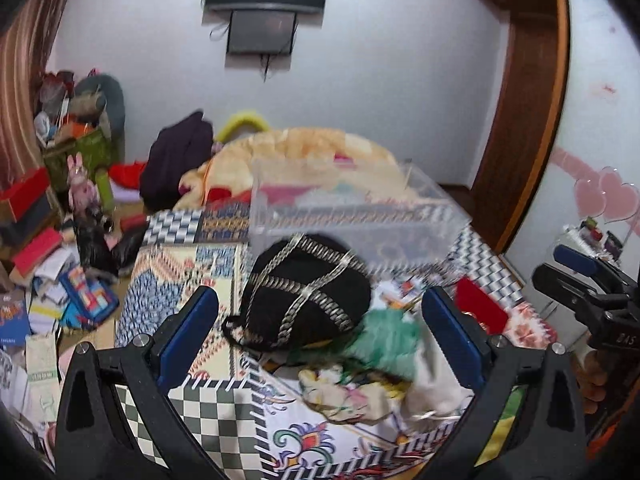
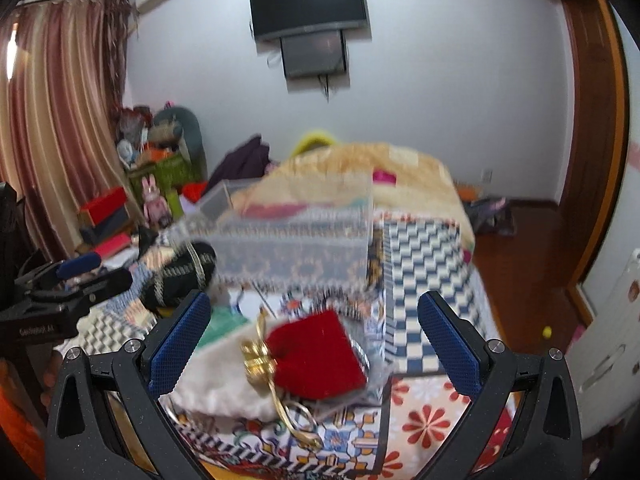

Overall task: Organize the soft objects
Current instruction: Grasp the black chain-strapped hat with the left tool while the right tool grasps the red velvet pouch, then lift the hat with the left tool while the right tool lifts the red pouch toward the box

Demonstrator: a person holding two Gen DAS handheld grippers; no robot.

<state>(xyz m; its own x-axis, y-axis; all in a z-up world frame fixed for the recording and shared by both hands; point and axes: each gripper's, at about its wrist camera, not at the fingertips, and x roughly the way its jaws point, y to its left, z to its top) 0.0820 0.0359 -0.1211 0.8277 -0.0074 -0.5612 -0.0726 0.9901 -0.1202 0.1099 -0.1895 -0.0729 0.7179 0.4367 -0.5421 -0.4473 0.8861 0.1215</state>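
1. Left gripper [image 1: 320, 316]: jaws spread wide apart, blue pads facing each other, nothing clamped between them.
2. Right gripper [image 2: 314, 328]: jaws likewise wide apart, holding nothing; seen beside the left, level with it.

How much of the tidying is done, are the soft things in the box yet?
Hardly started, it seems. The clear box on the bed already has some colourful things inside, too blurred to name. Nothing is in hand: the left gripper and right gripper are both open. Still out on the patterned bedspread: the black pouch, the green cloth and the red pouch.
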